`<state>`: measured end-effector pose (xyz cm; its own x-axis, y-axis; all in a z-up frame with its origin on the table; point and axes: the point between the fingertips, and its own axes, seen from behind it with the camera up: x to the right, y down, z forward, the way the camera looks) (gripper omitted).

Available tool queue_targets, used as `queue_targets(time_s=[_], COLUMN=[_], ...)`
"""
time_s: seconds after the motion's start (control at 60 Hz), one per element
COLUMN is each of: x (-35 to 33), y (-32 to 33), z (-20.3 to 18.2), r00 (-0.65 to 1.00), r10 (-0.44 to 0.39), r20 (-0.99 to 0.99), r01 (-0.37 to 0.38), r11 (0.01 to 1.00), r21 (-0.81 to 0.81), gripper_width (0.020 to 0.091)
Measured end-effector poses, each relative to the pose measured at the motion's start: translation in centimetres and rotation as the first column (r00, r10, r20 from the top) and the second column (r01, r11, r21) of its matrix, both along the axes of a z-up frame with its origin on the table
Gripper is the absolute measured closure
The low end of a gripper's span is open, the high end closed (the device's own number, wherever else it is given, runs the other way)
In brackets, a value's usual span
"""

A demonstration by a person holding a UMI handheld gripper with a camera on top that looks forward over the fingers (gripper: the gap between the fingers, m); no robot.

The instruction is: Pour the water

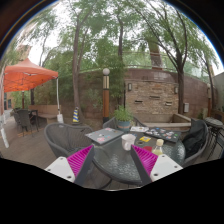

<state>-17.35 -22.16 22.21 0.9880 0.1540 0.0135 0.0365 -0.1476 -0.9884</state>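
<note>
Outdoor patio: trees (100,40) and a brick wall (155,95) far beyond your fingers, an orange canopy (28,75) off past the left one. Closer in, a round dark mesh table (120,160) runs from just ahead of the fingers to beneath them, with dark chairs (62,135) around it.

Your gripper (112,162) is spread wide, holding nothing; the magenta pads (79,160) face each other across open table.

On the table just ahead of the fingers: a flat grey board or tray (104,134), a small white cup (127,142) nearly centred between them, and a yellowish item (158,147) ahead of the right finger. Can't tell which holds the water.

If it's the cup: probably light, stiff, smooth-walled, easy to tip or slosh. Grip mid-wall, squeeze gently, keep it upright until you're over the target.
</note>
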Motion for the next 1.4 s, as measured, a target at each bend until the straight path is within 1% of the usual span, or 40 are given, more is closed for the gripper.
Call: queue_targets(time_s=[0.267, 0.4, 0.583, 0.7, 0.783, 0.95, 1.017, 1.133, 1.267, 1.333, 1.35, 1.367, 1.383, 1.4], x=[0.1, 1.0, 3.5, 6.9, 9.8, 15.9, 17.6, 19.1, 21.0, 21.3, 21.3, 21.1, 21.0, 20.7], y=[-0.2, -0.2, 0.9, 2.0, 3.1, 6.8, 8.6, 12.5, 15.8, 17.5, 17.7, 18.1, 18.4, 18.8], z=[0.5, 0.8, 0.2, -1.9, -4.6, -9.3, -10.2, -11.9, -12.6, -12.7, -12.9, -12.9, -13.0, -13.0], r00=[1.0, 1.0, 0.998, 0.996, 0.995, 0.986, 0.983, 0.981, 0.963, 0.956, 0.955, 0.955, 0.955, 0.957], r10=[-0.006, -0.02, -0.062, -0.09, -0.094, -0.164, -0.184, -0.194, -0.27, -0.295, -0.296, -0.297, -0.296, -0.29], r20=[-0.008, -0.006, -0.008, 0.008, 0.017, 0.003, 0.011, 0.005, 0.009, 0.001, -0.003, -0.008, -0.012, -0.017], r01=[0.007, 0.02, 0.062, 0.09, 0.094, 0.164, 0.184, 0.194, 0.269, 0.294, 0.296, 0.297, 0.296, 0.29], r11=[1.0, 0.999, 0.998, 0.996, 0.995, 0.986, 0.983, 0.981, 0.963, 0.954, 0.953, 0.953, 0.952, 0.954], r21=[0.026, 0.034, 0.024, 0.026, 0.02, -0.009, -0.002, -0.014, 0.028, 0.056, 0.061, 0.066, 0.071, 0.078], gripper_width=[0.0289, 0.0308, 0.0313, 0.0313, 0.0313, 0.0313, 0.0307, 0.0306, 0.0311, 0.0299, 0.0301, 0.032, 0.037, 0.0451])
